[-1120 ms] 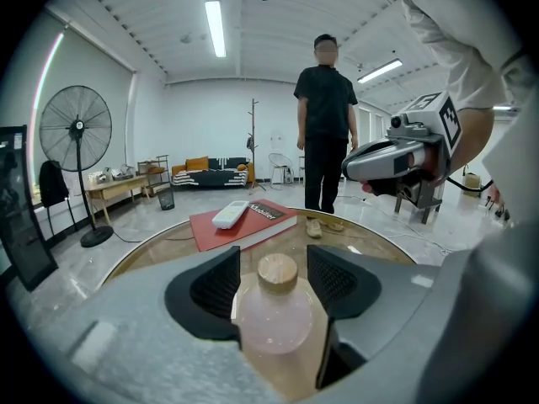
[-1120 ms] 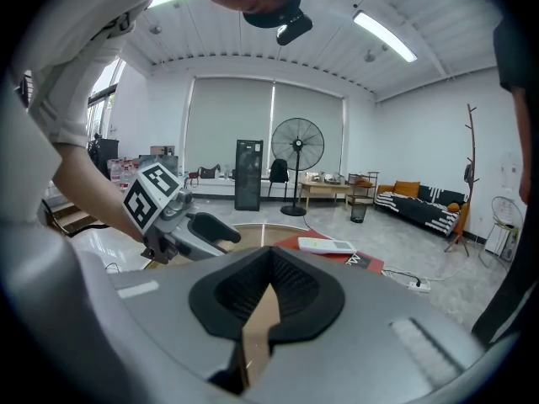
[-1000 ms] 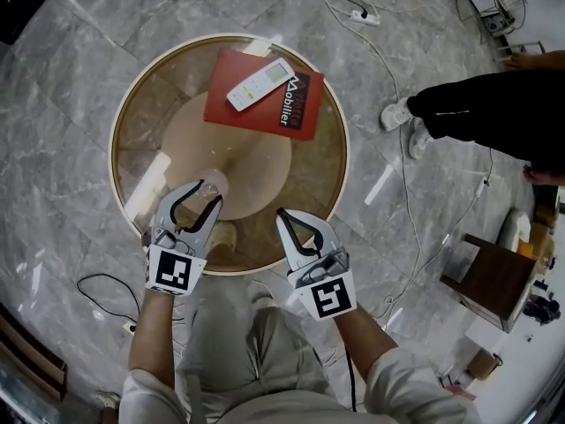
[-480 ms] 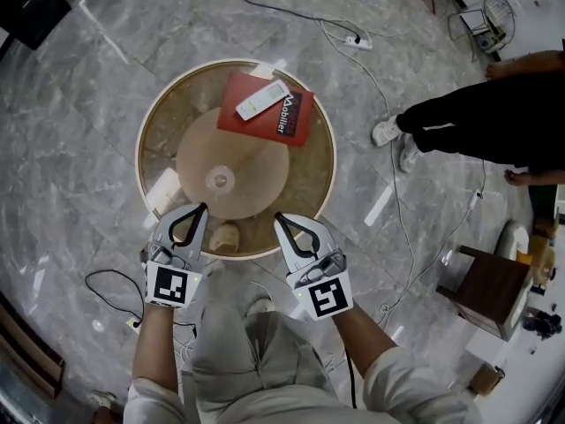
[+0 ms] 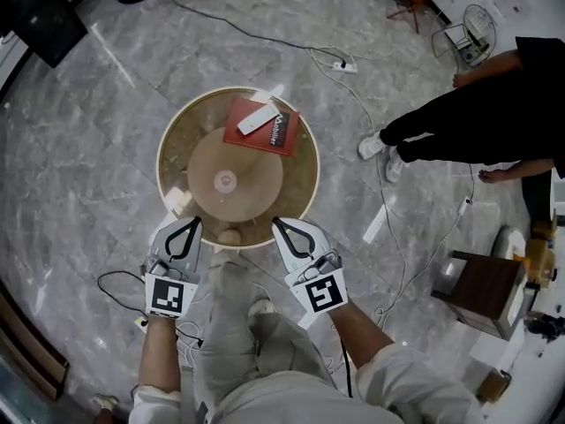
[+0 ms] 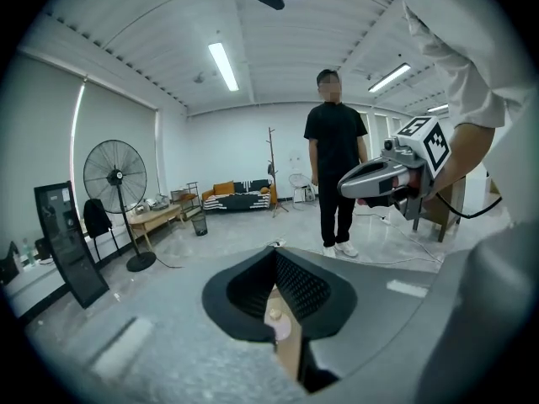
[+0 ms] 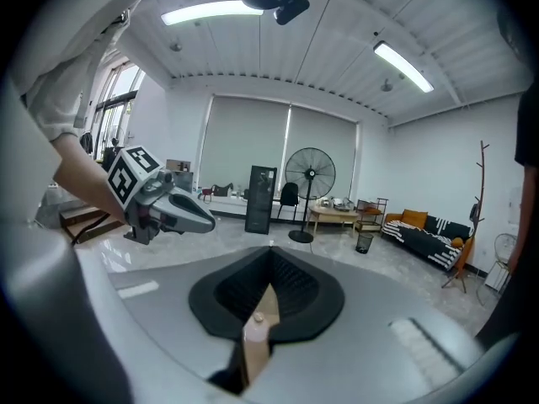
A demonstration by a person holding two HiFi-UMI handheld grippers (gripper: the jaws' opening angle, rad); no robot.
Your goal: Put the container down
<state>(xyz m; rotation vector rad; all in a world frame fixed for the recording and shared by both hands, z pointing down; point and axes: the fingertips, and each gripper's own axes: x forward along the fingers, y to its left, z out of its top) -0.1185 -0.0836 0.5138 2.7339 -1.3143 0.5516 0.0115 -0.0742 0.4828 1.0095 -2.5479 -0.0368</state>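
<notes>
The container (image 5: 225,182), a small clear cup, stands upright near the middle of the round glass table (image 5: 172,140). My left gripper (image 5: 196,221) is shut and empty, held off the table's near edge and apart from the cup. My right gripper (image 5: 275,223) is beside it, also shut with nothing in it. In the left gripper view the gripper (image 6: 276,266) has its jaws closed on nothing and points out into the room, with the right gripper (image 6: 379,178) at the right. The right gripper view shows closed jaws on the right gripper (image 7: 269,278) and the left gripper (image 7: 167,209).
A red book (image 5: 260,126) with a white remote (image 5: 257,118) on it lies at the table's far side. A person in black (image 5: 477,117) stands to the right. Cables (image 5: 397,210) run over the marble floor. A wooden stool (image 5: 481,285) is at the right, a standing fan (image 6: 114,179) further off.
The left gripper's jaws, open around the container a second ago, have shut empty and pulled back off the table. Both grippers and the view have drawn away from the table.
</notes>
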